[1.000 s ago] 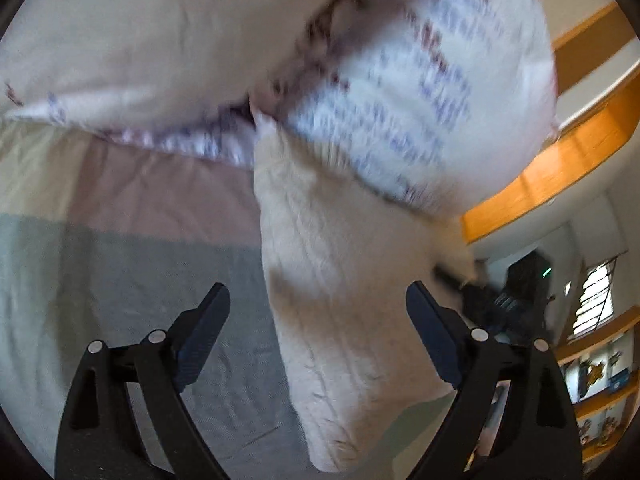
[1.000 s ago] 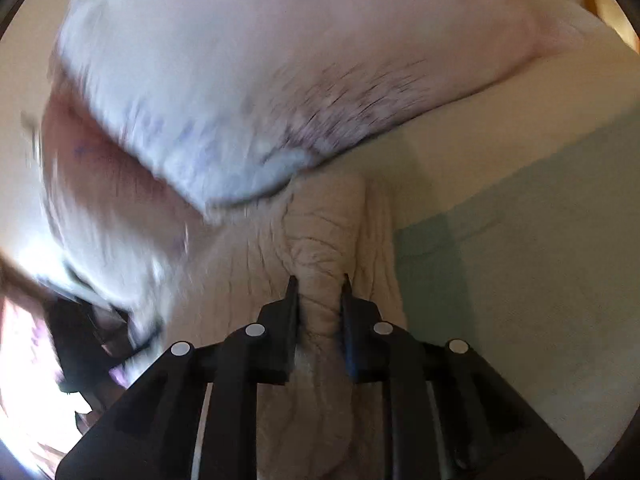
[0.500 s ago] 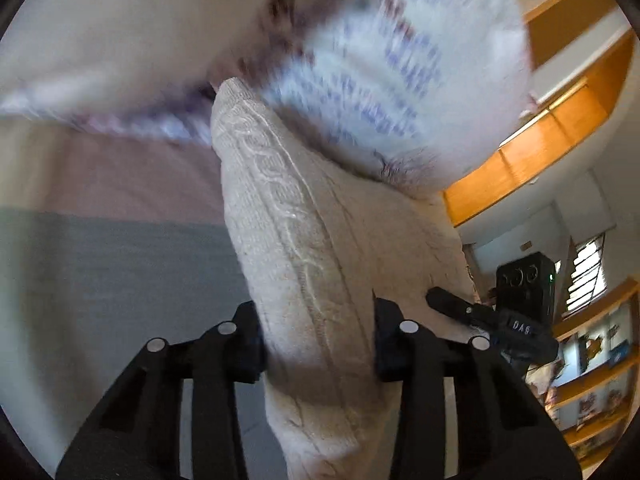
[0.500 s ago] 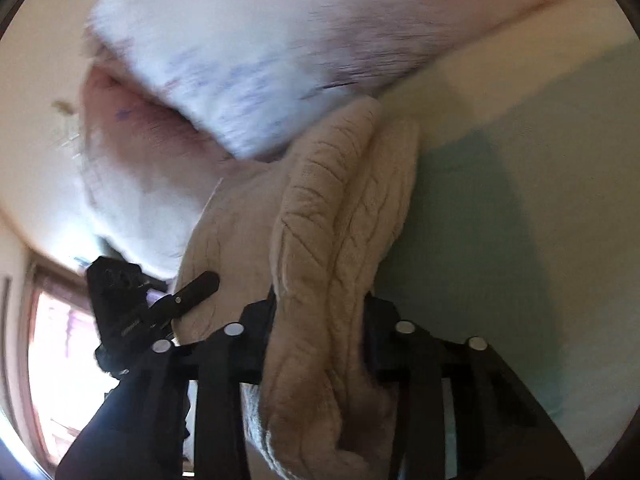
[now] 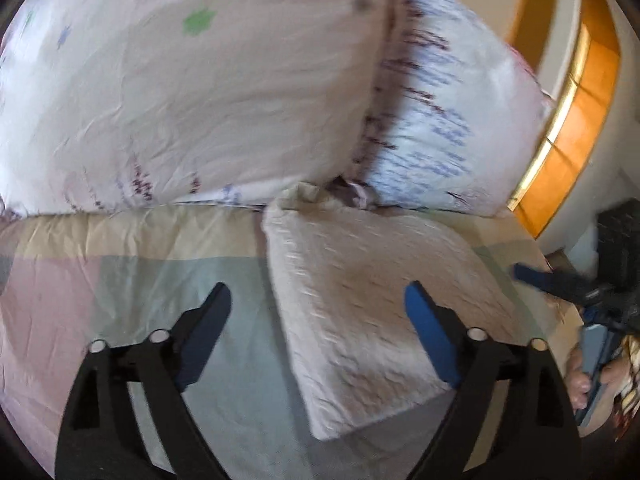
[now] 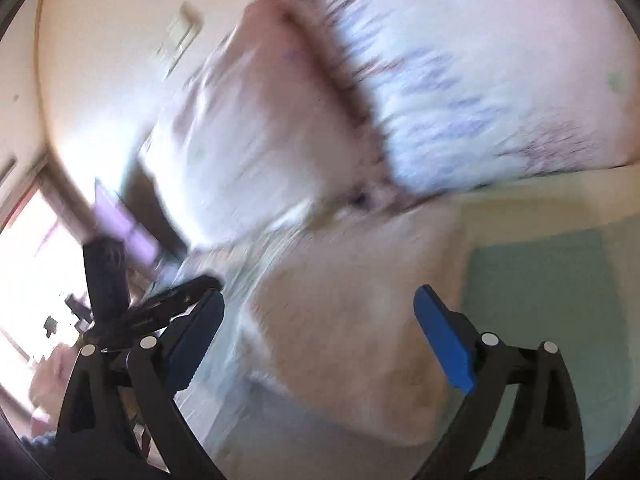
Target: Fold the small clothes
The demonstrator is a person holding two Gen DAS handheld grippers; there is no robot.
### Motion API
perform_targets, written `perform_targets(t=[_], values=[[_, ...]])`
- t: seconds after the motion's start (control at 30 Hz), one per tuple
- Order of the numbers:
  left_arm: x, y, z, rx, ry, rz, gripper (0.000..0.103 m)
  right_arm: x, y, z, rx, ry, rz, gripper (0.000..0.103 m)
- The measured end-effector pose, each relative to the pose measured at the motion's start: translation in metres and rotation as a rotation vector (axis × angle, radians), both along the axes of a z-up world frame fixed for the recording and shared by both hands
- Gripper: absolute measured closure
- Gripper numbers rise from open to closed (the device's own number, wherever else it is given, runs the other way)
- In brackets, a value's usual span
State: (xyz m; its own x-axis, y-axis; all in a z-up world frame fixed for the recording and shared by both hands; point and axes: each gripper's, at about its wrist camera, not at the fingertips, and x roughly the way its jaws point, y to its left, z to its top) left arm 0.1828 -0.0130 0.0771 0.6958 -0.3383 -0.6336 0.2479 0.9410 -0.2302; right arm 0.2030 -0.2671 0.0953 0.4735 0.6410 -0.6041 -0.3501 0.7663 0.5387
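A cream cable-knit garment (image 5: 368, 300) lies folded into a flat rectangle on the pastel patchwork bedspread (image 5: 120, 280), its far edge against the pillows. My left gripper (image 5: 318, 320) is open, its fingers apart above the garment's left half, holding nothing. In the blurred right wrist view the same garment (image 6: 352, 320) lies below my right gripper (image 6: 320, 320), which is open and empty. The left gripper's body (image 6: 132, 304) shows at the left of that view.
Two white printed pillows (image 5: 200, 100) (image 5: 440, 128) stand at the head of the bed behind the garment. An orange wooden shelf (image 5: 576, 120) and wall lie to the right. A bright window (image 6: 32, 280) shows at the left of the right wrist view.
Both grippers held the bunched knit garment half a second ago. Now both have opened and pulled back, and the garment lies flat and folded on the bed.
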Motion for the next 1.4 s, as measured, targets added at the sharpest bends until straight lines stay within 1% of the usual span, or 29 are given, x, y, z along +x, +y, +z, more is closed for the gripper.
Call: perform_targets(t=[0.03,0.07,0.1,0.13,0.17,0.2,0.23,0.3,0.33,0.37,0.43,0.53,0.6,0.67,0.7,0.77,0.87,0.9,1.4], values=[[-0.004,-0.008,0.000,0.026,0.001,-0.010,0.009,0.013,0.012,-0.020,-0.074,0.071,-0.010,0.005],[-0.008,-0.013,-0.001,0.049,0.005,-0.008,0.008,0.020,0.015,-0.038,-0.122,0.126,-0.016,0.005],[-0.013,-0.017,-0.003,0.082,0.011,-0.003,0.008,0.024,0.015,-0.049,-0.151,0.110,-0.035,0.005],[-0.019,-0.019,-0.007,0.120,0.019,0.005,0.008,0.018,0.014,-0.043,-0.172,0.072,-0.058,0.005],[-0.022,-0.023,-0.009,0.158,0.028,0.029,0.002,0.014,0.015,-0.039,-0.171,0.080,-0.062,0.006],[-0.029,-0.019,-0.012,0.182,0.028,0.053,0.002,-0.001,0.009,-0.029,-0.167,0.068,-0.087,0.005],[-0.037,-0.016,-0.014,0.203,0.022,0.081,0.002,-0.014,0.006,-0.023,-0.183,0.039,-0.105,0.004],[-0.053,-0.013,-0.025,0.232,0.045,0.098,0.002,-0.039,0.002,-0.013,-0.258,-0.013,-0.161,0.001],[-0.058,-0.012,-0.029,0.233,0.055,0.101,0.002,-0.053,0.001,-0.014,-0.306,-0.026,-0.190,0.001],[-0.063,-0.015,-0.036,0.234,0.072,0.101,0.002,-0.058,0.004,-0.016,-0.337,-0.022,-0.205,0.001],[-0.072,-0.021,-0.045,0.256,0.086,0.106,0.002,-0.073,0.013,-0.037,-0.413,0.024,-0.229,0.001],[-0.076,-0.034,-0.058,0.296,0.112,0.093,0.002,-0.078,0.023,-0.057,-0.476,0.087,-0.230,0.001],[-0.075,-0.044,-0.068,0.329,0.128,0.082,0.002,-0.082,0.027,-0.059,-0.516,0.079,-0.241,0.001],[-0.074,-0.050,-0.077,0.370,0.133,0.091,0.002,-0.088,0.034,-0.058,-0.584,0.070,-0.241,0.001],[-0.072,-0.052,-0.081,0.386,0.156,0.090,0.002,-0.088,0.037,-0.058,-0.594,0.061,-0.236,0.001],[-0.071,-0.048,-0.081,0.365,0.166,0.111,0.002,-0.091,0.034,-0.057,-0.586,0.062,-0.241,0.001],[-0.066,-0.036,-0.083,0.297,0.201,0.102,0.002,-0.088,0.037,-0.059,-0.588,0.060,-0.244,0.001],[-0.066,-0.034,-0.083,0.291,0.202,0.102,0.002,-0.089,0.037,-0.058,-0.588,0.059,-0.244,0.001],[-0.068,-0.033,-0.083,0.297,0.201,0.103,0.002,-0.092,0.036,-0.058,-0.588,0.050,-0.246,0.001]])
